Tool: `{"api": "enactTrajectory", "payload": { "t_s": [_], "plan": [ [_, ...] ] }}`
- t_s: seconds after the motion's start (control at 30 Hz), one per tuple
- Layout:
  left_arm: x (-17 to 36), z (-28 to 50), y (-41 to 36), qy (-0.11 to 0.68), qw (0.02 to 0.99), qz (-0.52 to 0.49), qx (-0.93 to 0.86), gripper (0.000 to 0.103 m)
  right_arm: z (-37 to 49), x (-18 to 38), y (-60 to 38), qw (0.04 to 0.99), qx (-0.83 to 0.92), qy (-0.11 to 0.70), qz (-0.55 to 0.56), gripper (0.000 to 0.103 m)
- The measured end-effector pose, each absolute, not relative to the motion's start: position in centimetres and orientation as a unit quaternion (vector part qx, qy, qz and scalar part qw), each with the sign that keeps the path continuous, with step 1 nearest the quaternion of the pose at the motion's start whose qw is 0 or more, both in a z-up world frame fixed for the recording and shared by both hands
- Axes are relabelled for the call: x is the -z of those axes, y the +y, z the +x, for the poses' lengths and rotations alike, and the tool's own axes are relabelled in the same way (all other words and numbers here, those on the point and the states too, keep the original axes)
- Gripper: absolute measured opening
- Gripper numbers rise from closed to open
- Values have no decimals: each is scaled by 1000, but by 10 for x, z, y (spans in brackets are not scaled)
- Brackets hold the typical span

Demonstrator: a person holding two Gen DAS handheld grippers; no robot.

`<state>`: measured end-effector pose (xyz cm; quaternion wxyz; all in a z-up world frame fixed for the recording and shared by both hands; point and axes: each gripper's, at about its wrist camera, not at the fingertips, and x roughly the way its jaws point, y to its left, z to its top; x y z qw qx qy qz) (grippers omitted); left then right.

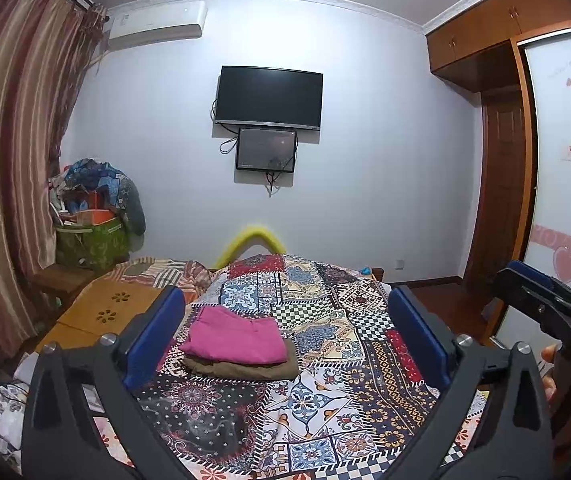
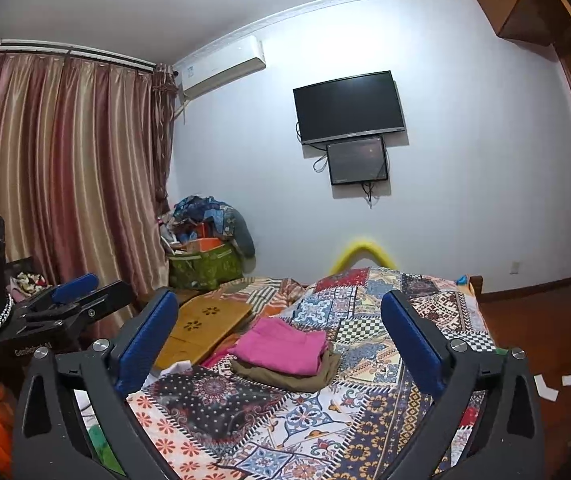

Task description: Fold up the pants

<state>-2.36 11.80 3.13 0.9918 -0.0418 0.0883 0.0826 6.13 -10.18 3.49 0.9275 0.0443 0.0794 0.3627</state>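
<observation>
Folded pink pants [image 1: 235, 339] lie on top of a folded olive-brown garment [image 1: 245, 368] on the patchwork bedspread [image 1: 325, 400]. My left gripper [image 1: 285, 316] is open, its blue pads wide apart, held back from the stack with nothing between them. In the right wrist view the same pink pants [image 2: 285, 345] rest on the olive garment [image 2: 289, 378]. My right gripper [image 2: 279, 320] is open too and empty, short of the stack. The right gripper [image 1: 557, 308] shows at the right edge of the left wrist view, and the left gripper [image 2: 65, 300] at the left of the right one.
A wooden lap table [image 1: 97, 312] lies on the bed left of the stack. A green bag of clutter [image 1: 93, 240] stands in the corner by striped curtains [image 1: 13, 160]. A yellow footboard arch [image 1: 251, 238] marks the bed's far end. A wardrobe [image 1: 557, 160] lines the right side.
</observation>
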Motion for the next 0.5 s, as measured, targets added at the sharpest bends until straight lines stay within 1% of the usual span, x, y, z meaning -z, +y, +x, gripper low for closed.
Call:
{"api": "enactTrajectory", "payload": {
  "t_s": [0.5],
  "plan": [
    [-25,-21,110,92,992,-33,-79,103,53,-32,-106,932,-353,77,40,103]
  ]
}}
